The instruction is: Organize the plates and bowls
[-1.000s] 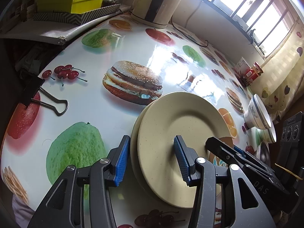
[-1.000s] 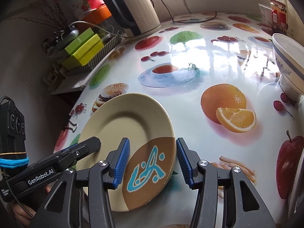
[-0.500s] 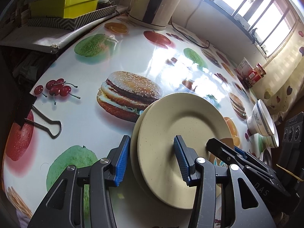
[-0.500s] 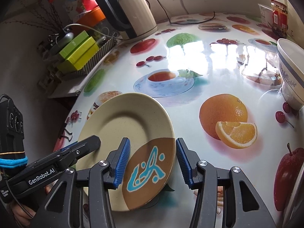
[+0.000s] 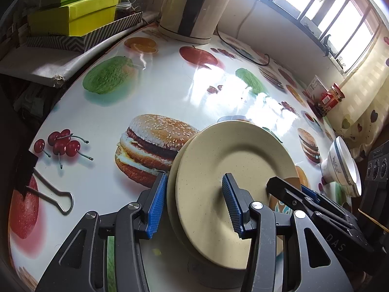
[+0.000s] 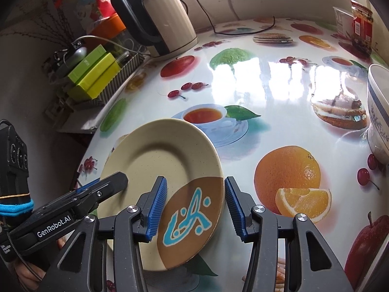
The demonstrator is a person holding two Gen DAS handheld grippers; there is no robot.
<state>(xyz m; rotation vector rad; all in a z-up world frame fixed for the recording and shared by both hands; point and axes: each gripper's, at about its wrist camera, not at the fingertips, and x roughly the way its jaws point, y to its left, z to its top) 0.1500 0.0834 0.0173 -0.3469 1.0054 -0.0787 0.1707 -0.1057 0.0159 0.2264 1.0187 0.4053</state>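
Observation:
Two stacked cream plates [image 5: 233, 170] are held off the table, tilted. The top one has a brown patch with a blue mark [image 6: 189, 219]. My left gripper [image 5: 192, 204] is shut on the stack's rim, one finger under, one on top. My right gripper [image 6: 195, 205] grips the opposite rim at the brown patch; it shows in the left wrist view [image 5: 306, 199]. The left gripper shows in the right wrist view [image 6: 107, 187]. Nested white bowls with blue bands [image 5: 342, 168] stand at the right, also in the right wrist view [image 6: 378, 112].
The round table [image 6: 267, 85] has a glossy food-print cloth. An electric kettle [image 6: 158, 17] with a cord stands at the back. Green boxes [image 5: 73, 14] sit on a striped box at the left edge. A binder clip [image 5: 43, 187] lies near left. A red jar [image 6: 362, 26] stands far right.
Both grippers have carried the plate stack farther over the table toward the back; the burger print and kettle have come closer. The grips have not changed.

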